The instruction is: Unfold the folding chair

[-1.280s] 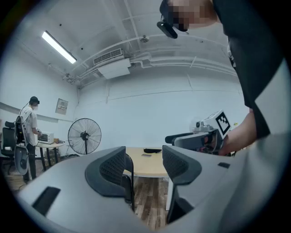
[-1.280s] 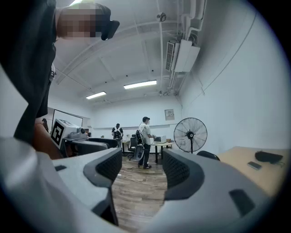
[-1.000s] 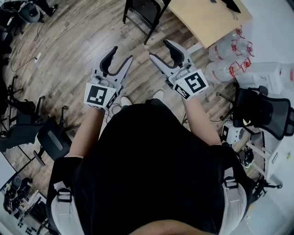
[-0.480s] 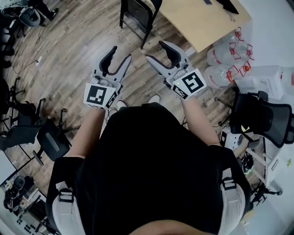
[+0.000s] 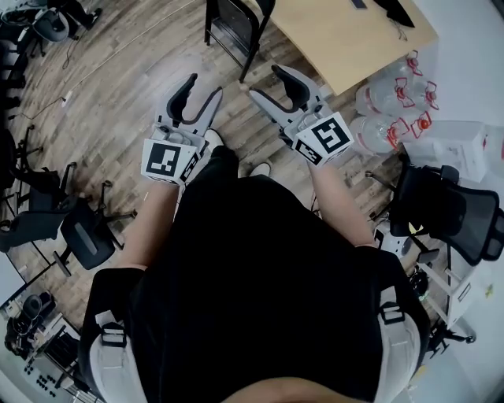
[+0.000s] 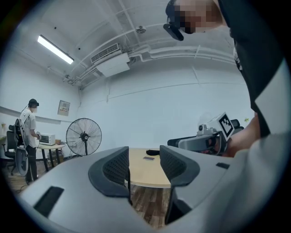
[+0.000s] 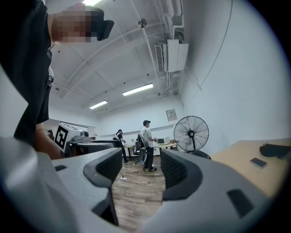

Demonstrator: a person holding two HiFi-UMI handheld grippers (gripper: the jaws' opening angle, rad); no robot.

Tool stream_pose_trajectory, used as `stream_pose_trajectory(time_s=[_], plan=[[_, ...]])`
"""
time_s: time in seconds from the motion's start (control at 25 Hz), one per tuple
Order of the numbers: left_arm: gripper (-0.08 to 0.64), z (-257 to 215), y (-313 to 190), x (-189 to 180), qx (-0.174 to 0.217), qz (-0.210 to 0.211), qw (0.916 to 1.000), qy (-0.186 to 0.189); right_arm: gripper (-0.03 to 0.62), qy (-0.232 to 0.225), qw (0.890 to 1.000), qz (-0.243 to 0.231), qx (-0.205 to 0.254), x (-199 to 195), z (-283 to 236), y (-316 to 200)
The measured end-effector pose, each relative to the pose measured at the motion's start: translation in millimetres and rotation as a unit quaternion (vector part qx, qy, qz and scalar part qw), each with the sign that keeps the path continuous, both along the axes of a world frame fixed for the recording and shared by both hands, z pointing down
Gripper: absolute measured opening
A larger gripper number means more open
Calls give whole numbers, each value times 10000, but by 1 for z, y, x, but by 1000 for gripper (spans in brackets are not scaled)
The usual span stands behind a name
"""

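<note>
Folding chair (image 5: 236,20), apparently not yet unfolded, stands at twelve o'clock beside the bench (image 5: 339,39), out of reach. We point left tongs (image 5: 201,86) and right tongs (image 5: 268,83) toward it, spread and empty, ready to grasp; the left jaws have just been narrowing.

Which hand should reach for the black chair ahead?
Probably right: the right tool, open and empty, sits nearer the chair; the left tool, jaws just closing partway on nothing, is farther.

Head camera steeply down, 2 gripper cameras level, sharing table (image 5: 354,39)
</note>
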State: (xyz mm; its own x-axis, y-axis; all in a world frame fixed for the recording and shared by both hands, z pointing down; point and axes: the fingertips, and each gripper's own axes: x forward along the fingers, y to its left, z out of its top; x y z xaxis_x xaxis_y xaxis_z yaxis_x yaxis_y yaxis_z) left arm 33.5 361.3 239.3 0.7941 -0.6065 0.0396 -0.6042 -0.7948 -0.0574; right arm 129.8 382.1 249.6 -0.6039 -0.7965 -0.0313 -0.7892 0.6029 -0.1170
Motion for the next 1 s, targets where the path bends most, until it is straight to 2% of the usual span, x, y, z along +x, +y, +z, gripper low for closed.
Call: stream_pose_trajectory(time_s=[0.24, 0.48, 0.68, 1.0], plan=[[206, 5, -48, -6, 35, -16, 10000, 76, 264, 185, 9998, -53, -6, -8, 1, -45], [206, 3, -119, -13, 32, 99, 9998, 179, 264, 371, 9993, 0, -52, -21, -3, -118], [206, 0, -180, -23, -128, 289, 9989, 356, 264, 479, 9987, 62, -141, -40, -3, -180], [206, 2, -273, -53, -173, 438, 9986, 254, 264, 505, 9974, 359, -372, -60, 5, -262]])
